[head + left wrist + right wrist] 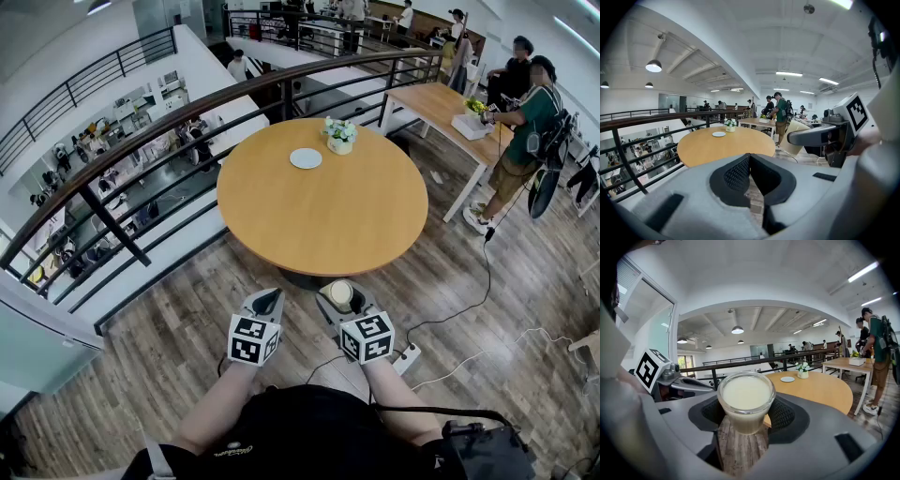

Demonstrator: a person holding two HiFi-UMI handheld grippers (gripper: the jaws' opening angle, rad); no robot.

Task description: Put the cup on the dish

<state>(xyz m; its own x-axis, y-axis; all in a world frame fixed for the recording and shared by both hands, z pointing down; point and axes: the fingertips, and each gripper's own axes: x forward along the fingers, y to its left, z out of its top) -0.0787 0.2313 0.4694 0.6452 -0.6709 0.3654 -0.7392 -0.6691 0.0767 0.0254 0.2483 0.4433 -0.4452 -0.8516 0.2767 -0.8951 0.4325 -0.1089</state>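
A clear glass cup (746, 401) full of a milky liquid sits upright between the black pads of my right gripper (746, 409), which is shut on it. In the head view the cup (340, 294) and right gripper (339, 298) hang over the wooden floor, short of the round table's near edge. The small white dish (306, 158) lies on the far side of the table; it also shows as the dish (787, 379) and the dish (719, 134). My left gripper (267, 302) is level beside the right one. Its pads meet at the tips with nothing held (750, 161).
The round wooden table (319, 220) carries a small pot of white flowers (340, 136) next to the dish. A black railing (187, 122) runs behind and left of it. At the right, people stand at a rectangular table (441, 101). A power strip (410, 356) and cables lie on the floor.
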